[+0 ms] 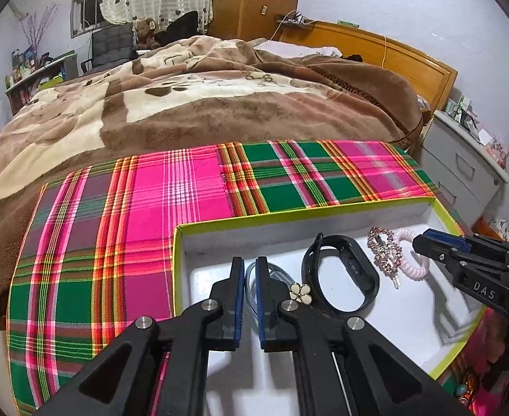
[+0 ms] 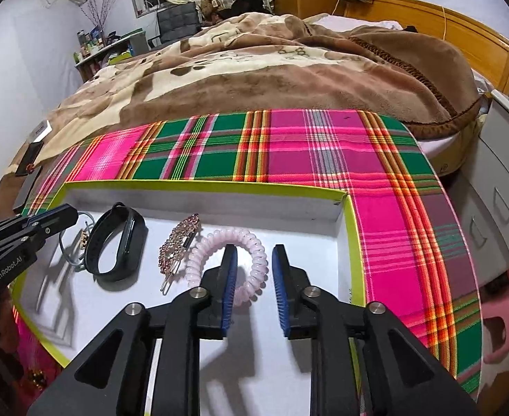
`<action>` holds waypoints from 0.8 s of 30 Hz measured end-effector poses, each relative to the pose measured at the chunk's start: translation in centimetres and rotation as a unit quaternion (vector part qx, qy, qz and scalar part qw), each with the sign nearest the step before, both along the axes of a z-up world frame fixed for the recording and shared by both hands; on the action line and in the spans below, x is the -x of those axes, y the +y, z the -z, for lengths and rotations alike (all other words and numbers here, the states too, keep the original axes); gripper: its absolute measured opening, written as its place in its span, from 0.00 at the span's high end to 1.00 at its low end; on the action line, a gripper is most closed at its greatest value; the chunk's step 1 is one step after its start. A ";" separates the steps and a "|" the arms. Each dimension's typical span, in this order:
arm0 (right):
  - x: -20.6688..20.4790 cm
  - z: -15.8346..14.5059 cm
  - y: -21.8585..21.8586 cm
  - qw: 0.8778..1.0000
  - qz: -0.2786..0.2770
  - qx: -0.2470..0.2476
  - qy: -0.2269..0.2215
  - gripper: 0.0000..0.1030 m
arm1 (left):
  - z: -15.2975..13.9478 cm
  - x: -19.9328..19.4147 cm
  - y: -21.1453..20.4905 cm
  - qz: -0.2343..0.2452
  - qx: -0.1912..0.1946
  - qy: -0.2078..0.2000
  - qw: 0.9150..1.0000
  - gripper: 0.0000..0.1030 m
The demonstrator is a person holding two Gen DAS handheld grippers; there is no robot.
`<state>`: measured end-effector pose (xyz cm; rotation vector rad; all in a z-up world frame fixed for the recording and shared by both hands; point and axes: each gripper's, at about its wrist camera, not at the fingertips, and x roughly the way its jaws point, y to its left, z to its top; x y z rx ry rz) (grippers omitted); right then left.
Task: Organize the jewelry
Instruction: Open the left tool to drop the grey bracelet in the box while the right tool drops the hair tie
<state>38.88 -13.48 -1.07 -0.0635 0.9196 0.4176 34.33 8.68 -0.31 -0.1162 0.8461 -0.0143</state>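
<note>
Plaid cloth (image 2: 324,145) over the bed carries a white tray (image 2: 220,187) with black band (image 2: 115,242), rhinestone clip (image 2: 178,239), pink coil tie (image 2: 226,260). Left gripper (image 1: 250,267) slightly parted, bluish cord (image 1: 275,274) between pads, grip unclear. Right gripper (image 2: 254,256) open, straddling the tie's rim, not pinching

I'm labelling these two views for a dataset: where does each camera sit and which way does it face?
Left wrist: sits on the left gripper, looking down into the tray's left part at a flower charm and black band; the right gripper enters from the right.
Right wrist: sits on the right gripper, over the tray's right part and a pink coil tie; the left gripper enters from the left.
Shared: tray, band, hair clip, plaid cloth, bed.
</note>
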 end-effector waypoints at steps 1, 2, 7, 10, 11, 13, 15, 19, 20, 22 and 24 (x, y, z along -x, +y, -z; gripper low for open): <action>0.2 -0.1 -0.1 1.000 0.000 -0.003 0.000 0.78 | -0.2 0.2 0.0 0.000 0.001 -0.004 1.000 0.93; 0.3 -0.3 -0.1 1.000 0.000 -0.004 -0.001 0.77 | -0.4 0.5 0.0 0.000 0.001 -0.008 1.000 0.93; 2.0 -1.9 -0.6 1.000 -0.002 -0.016 -0.022 0.74 | -1.7 1.9 -0.3 0.004 -0.003 -0.027 1.000 0.93; 3.3 -2.8 -0.8 0.999 -0.005 -0.023 -0.034 0.73 | -2.5 3.1 -0.7 0.008 -0.007 -0.037 0.999 0.93; 4.0 -3.2 -0.9 0.999 -0.006 -0.026 -0.039 0.73 | -2.8 3.6 -0.8 0.010 -0.008 -0.040 0.999 0.93; 5.0 -3.8 -1.2 0.998 -0.008 -0.032 -0.045 0.73 | -3.3 4.6 -0.9 0.013 -0.008 -0.047 0.999 0.93; 6.4 -4.4 -1.7 0.998 -0.009 -0.041 -0.053 0.73 | -3.9 5.7 -1.0 0.013 -0.005 -0.053 0.999 0.93; 9.2 -5.3 -2.9 0.996 -0.012 -0.057 -0.064 0.73 | -5.1 8.5 -1.3 0.016 0.003 -0.067 0.998 0.93; 9.9 -5.5 -3.1 0.996 -0.012 -0.061 -0.066 0.73 | -5.2 9.2 -1.5 0.017 0.003 -0.070 0.997 0.93; 11.2 -5.8 -3.6 0.995 -0.014 -0.068 -0.069 0.73 | -5.6 10.8 -1.8 0.021 0.004 -0.076 0.997 0.93; 12.8 -5.9 -4.2 0.995 -0.015 -0.074 -0.072 0.73 | -5.8 12.3 -2.2 0.026 0.006 -0.080 0.996 0.93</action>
